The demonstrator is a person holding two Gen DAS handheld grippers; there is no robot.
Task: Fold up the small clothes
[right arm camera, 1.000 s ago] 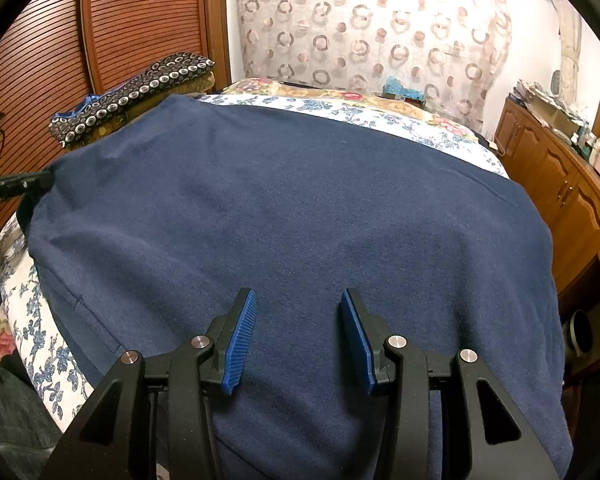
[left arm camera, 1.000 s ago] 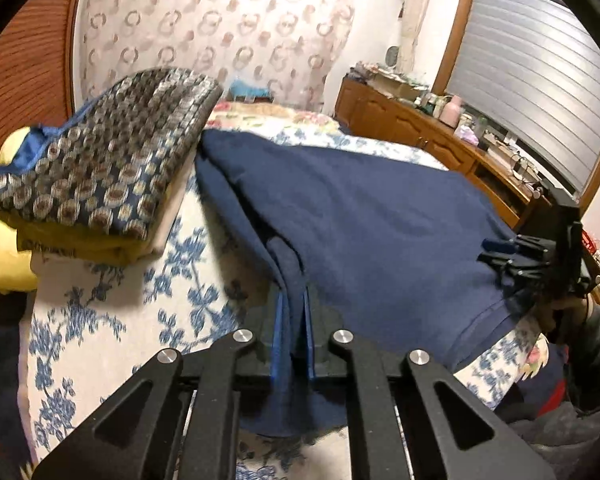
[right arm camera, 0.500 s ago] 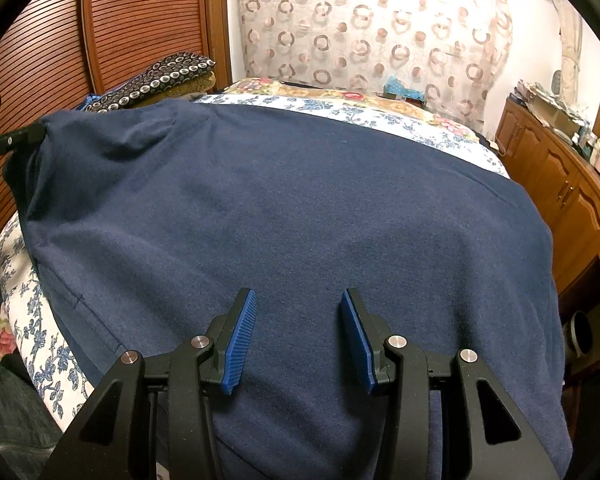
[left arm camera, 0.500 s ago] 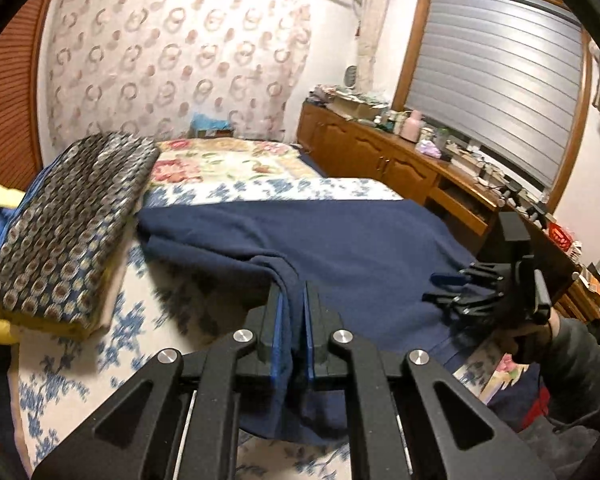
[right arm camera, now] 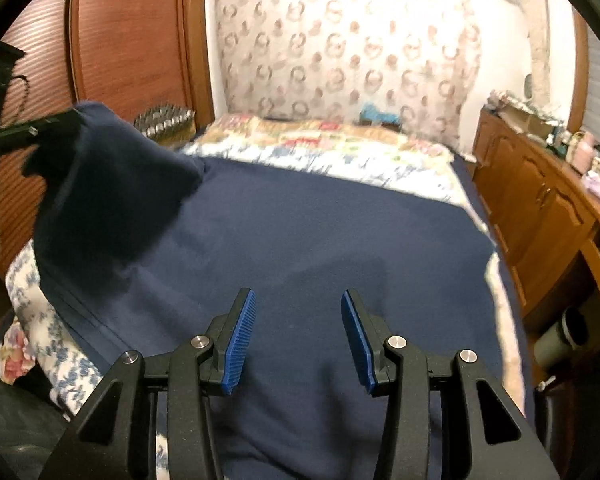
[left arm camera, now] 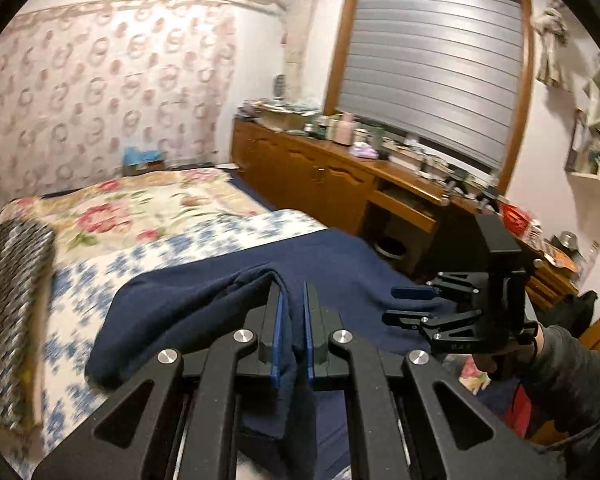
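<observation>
Left tool grips my navy garment's lifted edge; right tool hovers open; first fold barely begun.

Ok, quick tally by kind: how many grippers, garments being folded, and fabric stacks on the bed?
Grippers: 2, left gripper shut on the cloth, right gripper open
Navy garment being folded: 1
Patterned fabric stack beside it on the bed: 1
Total: 4
</observation>
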